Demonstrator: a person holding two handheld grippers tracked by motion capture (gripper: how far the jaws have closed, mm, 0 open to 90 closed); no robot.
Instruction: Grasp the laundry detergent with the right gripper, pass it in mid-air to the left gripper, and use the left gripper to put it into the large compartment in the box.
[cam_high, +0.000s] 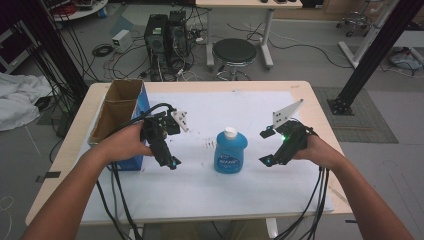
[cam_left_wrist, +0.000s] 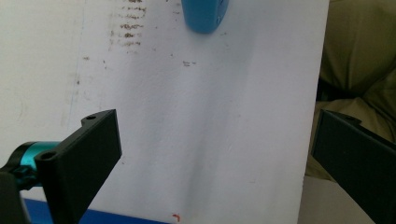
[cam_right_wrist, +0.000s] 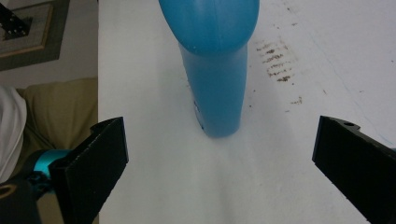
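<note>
The blue bottle (cam_high: 230, 151) stands upright (white cap on top) on the white sheet (cam_high: 240, 190). My left gripper (cam_high: 168, 159) hangs just left of it, my right gripper (cam_high: 266, 150) just right, both with jaws wide apart.

A light wooden table (cam_high: 320, 107) is covered by a white sheet (cam_high: 200, 185), on which a blue white-capped bottle (cam_high: 230, 151) and an open cardboard box (cam_high: 116, 114) are set.
</note>
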